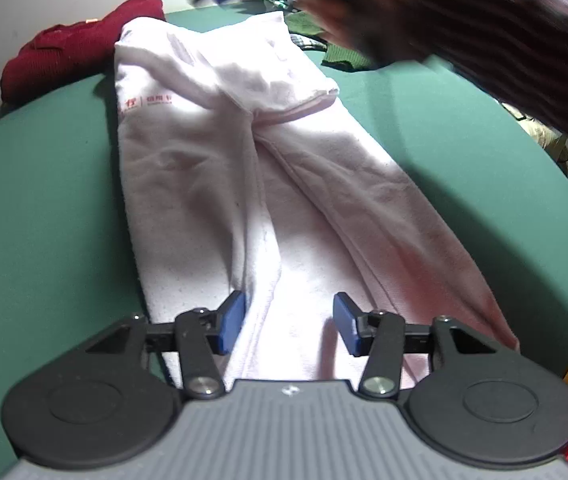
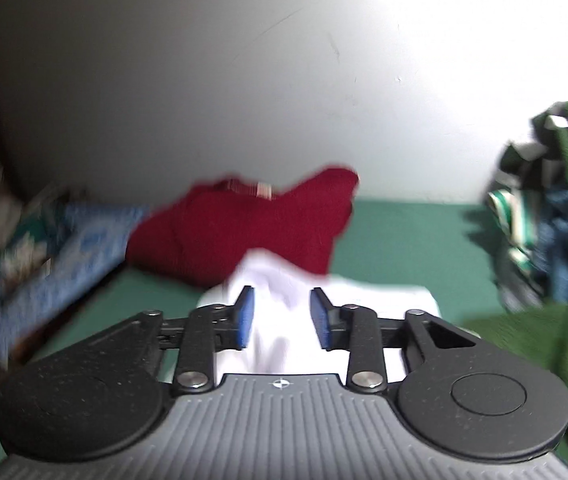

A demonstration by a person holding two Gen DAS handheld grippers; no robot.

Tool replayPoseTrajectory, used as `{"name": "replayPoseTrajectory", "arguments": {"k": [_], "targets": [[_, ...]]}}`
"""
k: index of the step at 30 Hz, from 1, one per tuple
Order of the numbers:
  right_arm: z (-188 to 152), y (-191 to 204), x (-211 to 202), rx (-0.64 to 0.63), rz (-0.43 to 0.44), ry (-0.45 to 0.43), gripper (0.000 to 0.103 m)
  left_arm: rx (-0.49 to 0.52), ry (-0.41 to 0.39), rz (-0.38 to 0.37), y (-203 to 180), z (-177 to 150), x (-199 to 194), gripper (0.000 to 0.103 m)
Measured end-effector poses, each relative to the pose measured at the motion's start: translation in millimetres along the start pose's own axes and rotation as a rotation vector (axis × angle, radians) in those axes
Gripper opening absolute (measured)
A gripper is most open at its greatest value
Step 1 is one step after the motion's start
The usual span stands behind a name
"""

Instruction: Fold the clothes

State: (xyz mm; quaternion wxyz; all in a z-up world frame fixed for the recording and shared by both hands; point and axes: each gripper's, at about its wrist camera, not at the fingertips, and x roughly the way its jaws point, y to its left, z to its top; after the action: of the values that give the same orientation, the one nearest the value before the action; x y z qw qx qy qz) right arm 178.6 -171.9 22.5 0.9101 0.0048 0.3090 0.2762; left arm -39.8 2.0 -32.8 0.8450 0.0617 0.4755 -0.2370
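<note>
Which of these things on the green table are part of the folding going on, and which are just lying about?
In the job:
- pale pink garment, laid out lengthwise
- left tool, open over it
- right tool, open

Lying about:
- dark red garment
- heap of green and blue clothes
- blue patterned item
- green table

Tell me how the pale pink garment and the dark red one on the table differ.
The pale pink garment is laid out long down the middle of the green table, its sides folded in; the dark red garment sits bunched at the far edge by the wall. The pink one bears small red print; no print shows on the red one. The left tool hangs open over the pink one; nothing is at the red one. Both rest on the table.
</note>
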Motion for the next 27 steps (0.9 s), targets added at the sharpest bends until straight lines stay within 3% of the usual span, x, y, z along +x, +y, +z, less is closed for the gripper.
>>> {"name": "replayPoseTrajectory", "arguments": {"k": [2,4,8,9,12,17,22,27], "targets": [[-24,4,-12,-0.017,-0.009,0.087,0.008,0.009,0.005,-0.020,-2,0,0,0.052],[-46,9,-18,-0.012,-0.016,0.141,0.006,0.022,0.011,-0.045,-4,0,-1,0.053],[-72,14,-12,0.038,-0.084,0.165,0.006,0.067,0.018,-0.105,-14,-1,-5,0.063],[-75,13,-12,0.049,-0.108,0.159,0.002,0.078,0.017,-0.113,-16,-2,-6,0.063],[-76,12,-23,0.086,-0.189,0.132,0.006,0.107,0.013,-0.141,-20,-5,-9,0.063],[-90,20,-87,0.167,-0.183,0.062,0.017,0.091,0.007,-0.246,-11,-9,-17,0.071],[-136,44,-136,0.260,-0.189,0.113,0.020,0.062,0.030,-0.359,0,-13,-17,0.073],[-174,81,-166,0.291,-0.192,0.139,0.023,0.076,0.091,-0.421,0,-21,-16,0.074]]}}
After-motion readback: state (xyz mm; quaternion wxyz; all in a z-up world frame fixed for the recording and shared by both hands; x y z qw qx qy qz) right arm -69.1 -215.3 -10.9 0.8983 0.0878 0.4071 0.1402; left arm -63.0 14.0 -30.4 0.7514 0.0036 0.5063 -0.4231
